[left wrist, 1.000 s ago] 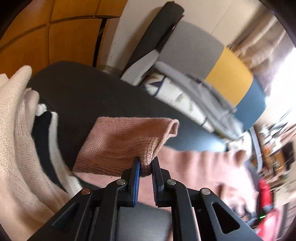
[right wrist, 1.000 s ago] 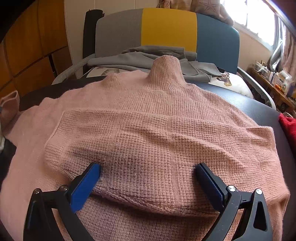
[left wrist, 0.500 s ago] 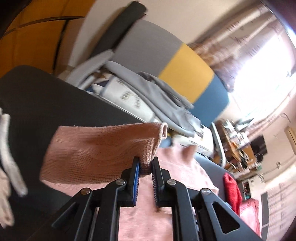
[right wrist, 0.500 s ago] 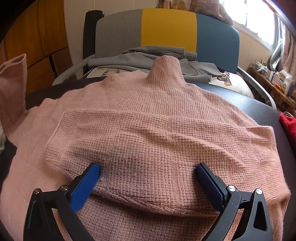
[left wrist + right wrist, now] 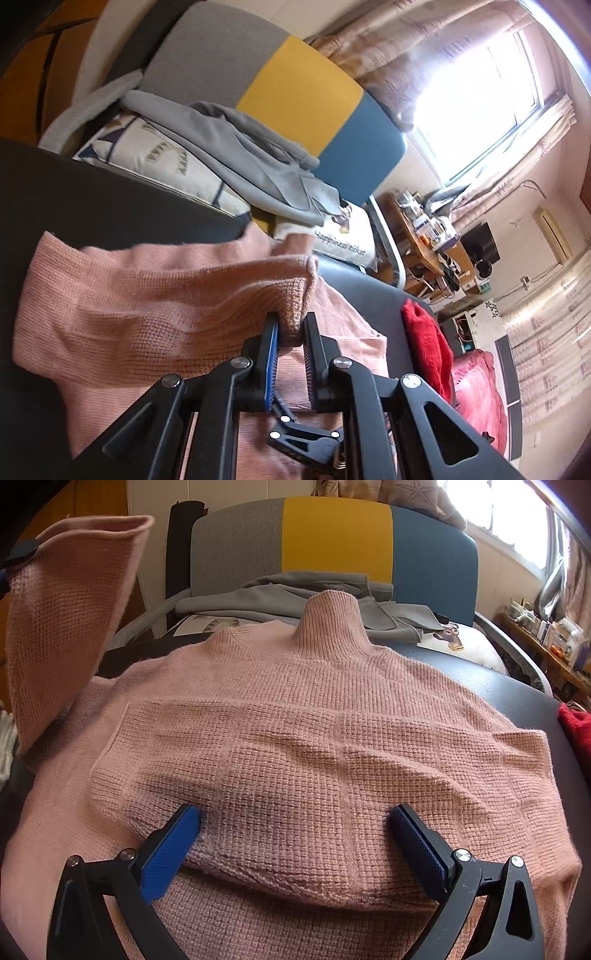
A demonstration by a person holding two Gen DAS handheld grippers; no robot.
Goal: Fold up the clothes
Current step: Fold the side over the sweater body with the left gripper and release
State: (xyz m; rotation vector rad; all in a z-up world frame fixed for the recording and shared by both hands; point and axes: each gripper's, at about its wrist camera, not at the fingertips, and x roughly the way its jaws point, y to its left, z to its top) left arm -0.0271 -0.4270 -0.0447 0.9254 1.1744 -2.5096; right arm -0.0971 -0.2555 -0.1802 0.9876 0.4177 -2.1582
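Left claw [image 5: 290, 334] nearly closed, pinching the cuff end of the pink sleeve [image 5: 155, 317]; knit bunched between the two pads; sleeve lifted off the table and drawn across my left view, its free edge blurred. From the right camera I see the same sleeve [image 5: 66, 627] raised at the left edge of the picture, cuff opening uppermost, its lower end running into the sweater's shoulder.

Right claw [image 5: 295, 830] wide open, nothing gripped; its blue pads [image 5: 173, 843] rest down on the sweater [image 5: 314, 746], one on each side of a raised fold of knit near the hem; I cannot tell how hard they press.

Sweater lies flat, front up, on the dark table [image 5: 517, 698]; turtleneck collar [image 5: 332, 624] at the far side, pointing at the chair; right-hand sleeve appears folded in across the body, edge near the table's right side.

Red garment [image 5: 424, 343] on the table just beyond the sweater, at the right; a sliver of it [image 5: 576, 727] shows in the right view too.

Further off: chair [image 5: 332, 535] with grey, yellow and blue back panels; grey garment [image 5: 295, 598] heaped on its seat, over a printed cushion [image 5: 162, 162]; behind, a bright window [image 5: 480, 92] with curtains and a cluttered shelf [image 5: 424, 229].
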